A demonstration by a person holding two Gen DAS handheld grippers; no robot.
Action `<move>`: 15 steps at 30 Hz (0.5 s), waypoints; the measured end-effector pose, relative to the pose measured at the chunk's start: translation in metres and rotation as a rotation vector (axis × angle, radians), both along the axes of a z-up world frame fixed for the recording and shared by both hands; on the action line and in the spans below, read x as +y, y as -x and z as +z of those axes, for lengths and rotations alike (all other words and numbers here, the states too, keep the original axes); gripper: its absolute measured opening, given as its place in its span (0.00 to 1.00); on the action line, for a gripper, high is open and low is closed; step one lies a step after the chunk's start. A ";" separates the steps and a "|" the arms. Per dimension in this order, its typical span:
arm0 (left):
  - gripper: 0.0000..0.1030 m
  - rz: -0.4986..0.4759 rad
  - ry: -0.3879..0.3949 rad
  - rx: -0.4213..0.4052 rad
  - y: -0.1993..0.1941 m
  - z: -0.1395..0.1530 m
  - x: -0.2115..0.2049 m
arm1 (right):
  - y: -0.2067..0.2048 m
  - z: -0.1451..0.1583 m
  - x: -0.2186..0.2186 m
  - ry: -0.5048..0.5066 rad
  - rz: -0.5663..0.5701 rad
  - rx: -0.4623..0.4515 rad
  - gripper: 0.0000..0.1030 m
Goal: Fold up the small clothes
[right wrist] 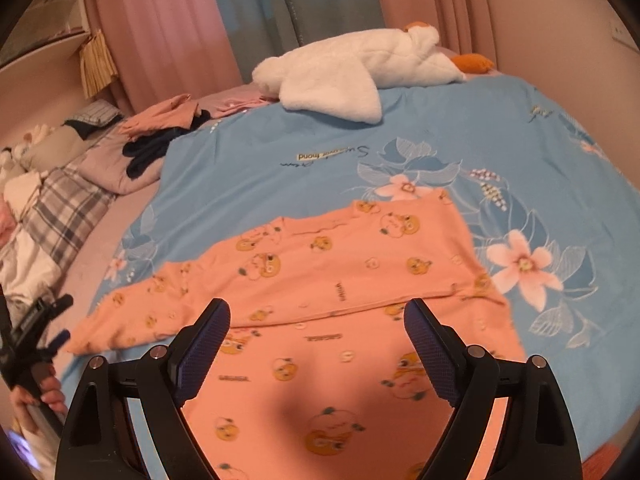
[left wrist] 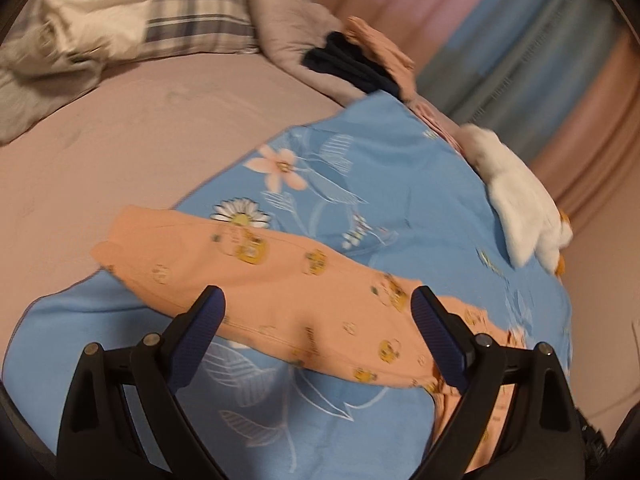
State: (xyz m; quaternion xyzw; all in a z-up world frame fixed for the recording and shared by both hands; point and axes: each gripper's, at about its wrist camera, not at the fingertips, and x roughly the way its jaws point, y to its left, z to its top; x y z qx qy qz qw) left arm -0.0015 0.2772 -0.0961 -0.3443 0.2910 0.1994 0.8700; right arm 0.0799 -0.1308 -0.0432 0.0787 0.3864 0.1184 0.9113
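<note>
Both grippers released above an orange garment on a blue sheet

The left gripper (left wrist: 318, 304) and right gripper (right wrist: 318, 316) stand spread wide, holding nothing. The orange garment (right wrist: 344, 276) lies partly folded across the lower middle of the blue flowered sheet (right wrist: 460, 128); a white plush goose (right wrist: 352, 72) rests at the sheet's upper edge.

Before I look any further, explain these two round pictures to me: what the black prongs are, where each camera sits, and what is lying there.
A person carries a hand-held gripper in each hand, with a fisheye camera on each looking along its prongs. The left gripper and the right gripper both have open jaws holding nothing. Below them an orange printed garment, partly folded, lies on a blue flowered sheet on a bed. A white plush goose rests at the sheet's far edge, beside a pile of clothes.
</note>
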 end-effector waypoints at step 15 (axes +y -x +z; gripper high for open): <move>0.91 0.150 0.119 0.050 0.023 -0.015 0.037 | -0.004 -0.013 0.030 0.058 -0.002 0.037 0.86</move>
